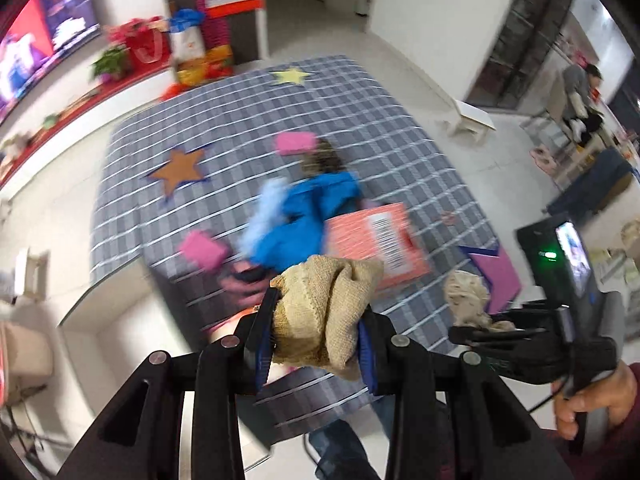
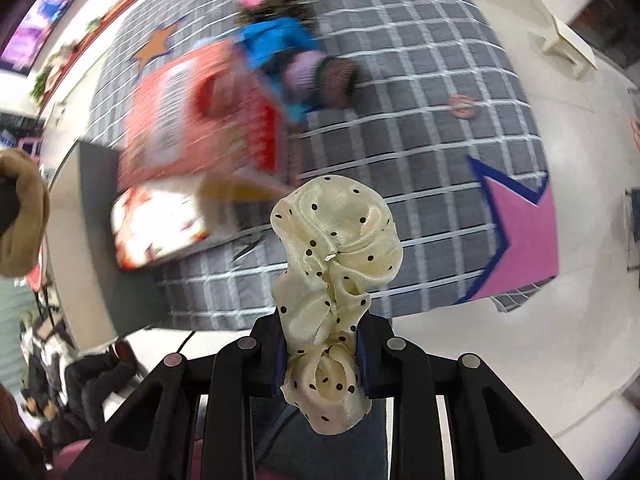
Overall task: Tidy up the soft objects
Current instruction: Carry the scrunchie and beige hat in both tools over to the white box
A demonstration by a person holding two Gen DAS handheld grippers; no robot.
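Note:
My left gripper (image 1: 316,336) is shut on a bunched tan knitted cloth (image 1: 324,312) and holds it above the near edge of the grey checked mat (image 1: 360,120). My right gripper (image 2: 320,356) is shut on a cream scrunchie with black dots (image 2: 336,248), also above the mat's near edge (image 2: 420,60); that gripper shows in the left wrist view (image 1: 480,320). On the mat lie a blue garment (image 1: 312,212), a light blue fluffy item (image 1: 264,208), two pink pads (image 1: 296,142) (image 1: 204,250) and an orange-red box (image 1: 380,240). The background is blurred.
Star shapes are on the mat: orange (image 1: 180,168), yellow (image 1: 292,76), pink (image 2: 524,240). A white stool (image 1: 472,118) stands on the floor to the right. A red shelf with plants (image 1: 120,56) and a screen (image 1: 40,40) are at the left. A person (image 1: 580,92) sits far right.

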